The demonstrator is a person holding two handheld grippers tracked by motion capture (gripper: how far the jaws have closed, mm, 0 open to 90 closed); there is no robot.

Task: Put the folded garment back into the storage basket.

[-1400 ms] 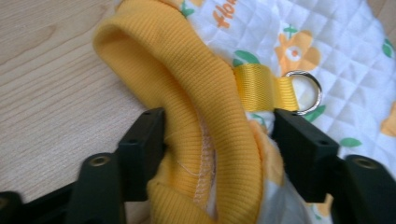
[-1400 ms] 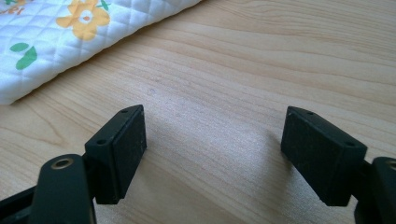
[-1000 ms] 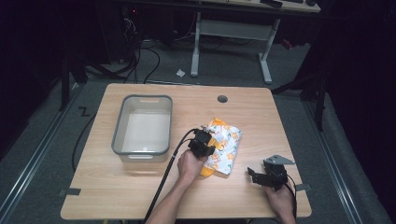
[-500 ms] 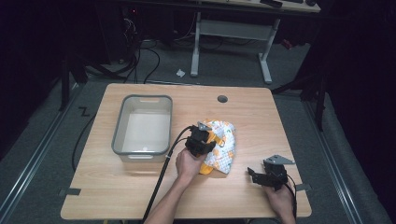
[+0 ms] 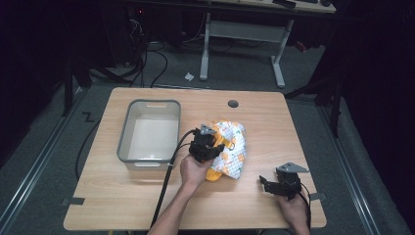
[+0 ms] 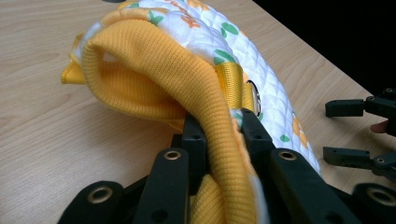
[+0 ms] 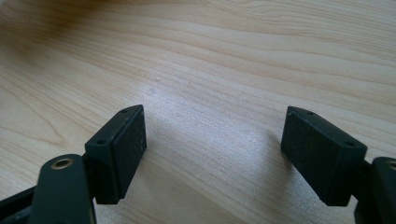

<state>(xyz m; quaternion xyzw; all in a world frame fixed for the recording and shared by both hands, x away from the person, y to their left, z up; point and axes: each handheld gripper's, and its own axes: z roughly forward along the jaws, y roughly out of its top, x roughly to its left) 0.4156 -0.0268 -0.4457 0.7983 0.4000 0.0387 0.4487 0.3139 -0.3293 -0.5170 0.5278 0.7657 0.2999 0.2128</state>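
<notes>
Dark floor and cable runs surround my light wooden table (image 5: 274, 122), with a grey plastic bin (image 5: 128, 136) standing empty on its left half. Just right of the bin lies the piece I am working on, a quilted white garment with an orange-and-green fruit print (image 5: 234, 149) and a yellow ribbed lining. It looks like a small padded vest or pet jacket, with a yellow webbing strap and a metal ring (image 6: 254, 93) on its back.

My left gripper (image 5: 208, 144) is clamped on it: in the left gripper view the jaws are pressed together over a thick fold of the yellow ribbed edge (image 6: 219, 140), and the cloth arches up and away from them, its far end on the wood. The garment's long axis runs away from those jaws, roughly toward the table's far edge in the high view. Its bulk lies to the right of my left hand (image 5: 193, 171).

My right gripper (image 5: 274, 185) sits near the front right of the table, well apart from the cloth, jaws spread wide over bare wood with nothing between them.

I judge the next move to be a carry into the bin. The bin lies to the left of the held edge, on the opposite side from the trailing bulk, and the left hand is much the nearer to it.
</notes>
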